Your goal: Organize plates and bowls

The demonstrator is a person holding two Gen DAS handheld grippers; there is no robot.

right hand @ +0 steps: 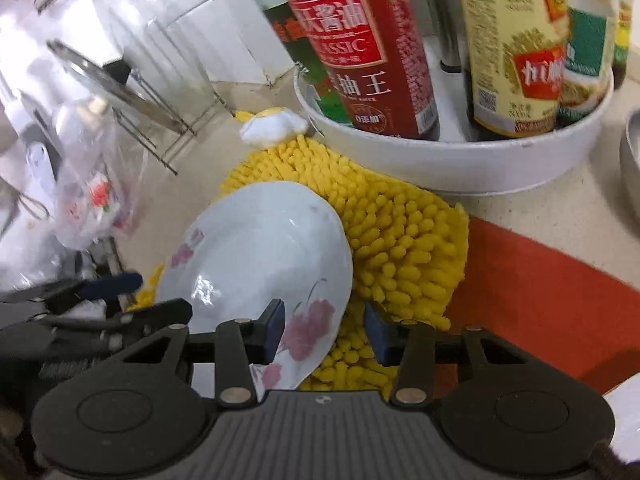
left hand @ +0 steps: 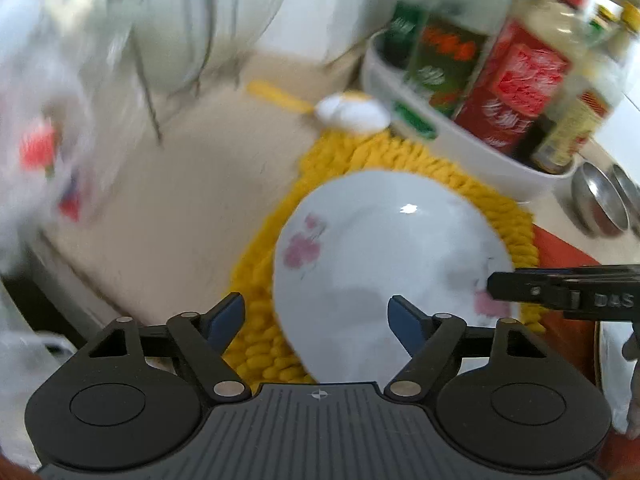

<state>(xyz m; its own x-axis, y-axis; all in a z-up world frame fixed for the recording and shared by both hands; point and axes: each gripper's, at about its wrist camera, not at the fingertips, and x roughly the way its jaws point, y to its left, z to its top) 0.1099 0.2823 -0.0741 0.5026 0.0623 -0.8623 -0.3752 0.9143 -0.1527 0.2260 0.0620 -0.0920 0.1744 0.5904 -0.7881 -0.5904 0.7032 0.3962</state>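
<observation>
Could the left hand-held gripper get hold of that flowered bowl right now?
Probably yes. The left hand-held gripper is open, and the bowl, tilted on the yellow mat, lies just ahead with nothing between. The right hand-held gripper already straddles its opposite rim.

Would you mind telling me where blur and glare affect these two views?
Left wrist view: the rack and bottles are smeared by motion blur, with a glare spot on the bowl. Right wrist view: sharper, bottle labels readable, highlights on the bowl.
</observation>
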